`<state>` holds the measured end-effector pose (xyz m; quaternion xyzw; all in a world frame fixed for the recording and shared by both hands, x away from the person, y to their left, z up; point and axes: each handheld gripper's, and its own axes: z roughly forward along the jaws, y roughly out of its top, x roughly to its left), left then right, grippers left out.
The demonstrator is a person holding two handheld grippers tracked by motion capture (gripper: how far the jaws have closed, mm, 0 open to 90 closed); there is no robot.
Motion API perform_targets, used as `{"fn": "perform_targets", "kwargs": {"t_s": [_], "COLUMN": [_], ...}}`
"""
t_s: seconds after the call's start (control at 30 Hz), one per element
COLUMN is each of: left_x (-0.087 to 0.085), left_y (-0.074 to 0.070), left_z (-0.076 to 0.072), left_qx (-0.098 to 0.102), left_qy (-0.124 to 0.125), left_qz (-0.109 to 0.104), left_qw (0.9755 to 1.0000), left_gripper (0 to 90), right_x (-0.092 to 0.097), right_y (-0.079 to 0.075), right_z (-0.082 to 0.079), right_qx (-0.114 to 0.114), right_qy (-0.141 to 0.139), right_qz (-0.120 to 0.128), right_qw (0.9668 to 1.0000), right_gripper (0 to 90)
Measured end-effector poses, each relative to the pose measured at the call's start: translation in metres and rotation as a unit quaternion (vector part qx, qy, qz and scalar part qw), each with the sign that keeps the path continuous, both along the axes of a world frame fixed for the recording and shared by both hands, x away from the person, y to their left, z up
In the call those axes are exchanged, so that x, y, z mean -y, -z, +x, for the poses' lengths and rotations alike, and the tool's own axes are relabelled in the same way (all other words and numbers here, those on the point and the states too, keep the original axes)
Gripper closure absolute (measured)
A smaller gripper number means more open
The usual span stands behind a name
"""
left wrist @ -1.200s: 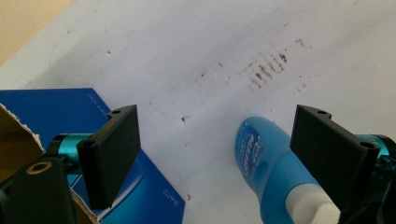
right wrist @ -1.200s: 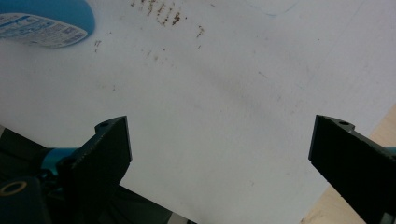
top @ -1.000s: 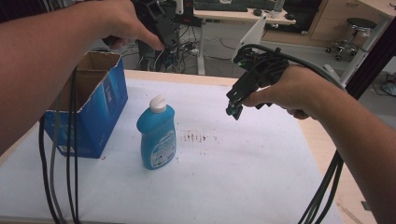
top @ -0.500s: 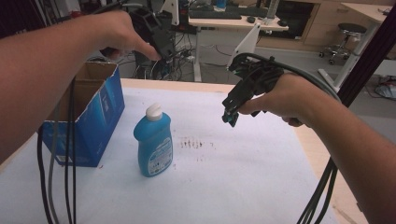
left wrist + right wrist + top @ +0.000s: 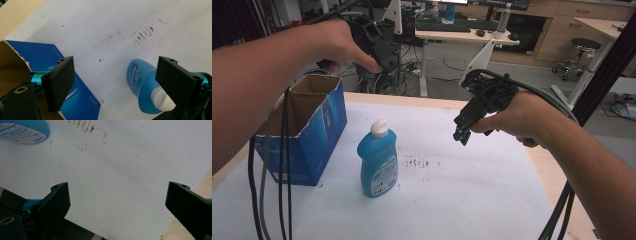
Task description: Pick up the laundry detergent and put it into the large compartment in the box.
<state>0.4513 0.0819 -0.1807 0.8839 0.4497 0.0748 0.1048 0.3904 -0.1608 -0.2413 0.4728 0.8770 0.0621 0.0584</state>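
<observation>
Bottle (image 5: 378, 159) of blue liquid, white cap, stands upright on the white counter (image 5: 472, 200), just beside the open blue carton (image 5: 307, 130) but apart from it; label faces the person's side. Carton sits at the counter's left edge, top flaps open, brown inside visible.

Left tool (image 5: 379, 42) is held high above the carton's far corner, in the person's left hand (image 5: 337, 42). In the left gripper view the left tool (image 5: 115, 82) has its jaws spread wide, nothing between them: released. That view looks down on the bottle (image 5: 142, 85), whose cap lies near the jaw at the view's right, and on the carton (image 5: 62, 82) behind the other jaw. No contact with either thing can be seen.

Right tool (image 5: 462, 131) hangs over the counter to the right of the bottle, well apart from it, tips pointing down and left, in the right hand (image 5: 517, 117). In the right gripper view the right tool (image 5: 117, 202) is likewise released, jaws far apart over bare counter; the bottle (image 5: 23, 130) shows at the upper left corner of that view.

Small brown specks (image 5: 419, 162) mark the counter between bottle and right tool. Cables (image 5: 272, 175) trail down from the left forearm.
</observation>
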Motion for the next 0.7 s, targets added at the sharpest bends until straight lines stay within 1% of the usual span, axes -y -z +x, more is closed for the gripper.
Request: {"fn": "perform_targets", "kwargs": {"t_s": [0.1,0.13,0.17,0.2,0.3,0.33,0.4,0.43,0.6,0.63,0.7], "left_x": [0.0,0.0,0.0,0.0,-0.002,-0.003,-0.004,-0.006,-0.01,-0.011,-0.011], "left_y": [-0.001,-0.001,0.0,0.0,-0.001,-0.001,0.0,0.0,-0.003,-0.004,-0.005], "left_z": [-0.005,-0.007,-0.009,-0.011,-0.018,-0.02,-0.022,-0.025,-0.032,-0.035,-0.038], "left_qx": [0.006,0.004,0.006,0.004,0.003,0.003,0.005,0.002,0.007,0.012,0.01], "left_qy": [0.003,0.006,0.004,0.008,0.012,0.014,0.012,0.012,0.011,0.012,0.014], "left_qz": [-0.004,-0.001,-0.002,0.001,-0.008,-0.008,-0.008,-0.003,-0.009,-0.009,-0.01], "left_qw": [1.0,1.0,1.0,1.0,0.9999,0.9999,0.9999,0.9999,0.9999,0.9998,0.9998], "left_gripper": [16.3,16.3,16.2,16.3,16.2,16.3,16.3,16.2,16.2,16.2,16.3], "right_x": [0.0,0.0,0.0,0.0,0.0,0.0,0.0,0.001,0.0,0.0,0.0], "right_y": [0.0,0.0,0.001,0.001,0.002,0.002,0.002,0.002,0.002,0.002,0.002], "right_z": [0.0,0.0,0.0,0.0,-0.001,-0.001,-0.001,-0.001,-0.001,-0.001,-0.001], "right_qx": [-0.001,-0.001,0.001,0.002,-0.002,-0.002,-0.002,-0.002,0.0,-0.001,0.0], "right_qy": [0.001,0.001,-0.002,-0.003,-0.004,-0.005,-0.003,-0.005,-0.004,-0.003,-0.004], "right_qz": [0.0,0.0,0.001,0.002,0.003,0.003,0.003,0.005,0.004,0.004,0.003], "right_qw": [1.0,1.0,1.0,1.0,1.0,1.0,1.0,1.0,1.0,1.0,1.0], "right_gripper": [5.1,5.0,5.0,5.0,5.0,5.0,5.0,5.0,5.0,5.0,5.0]}}
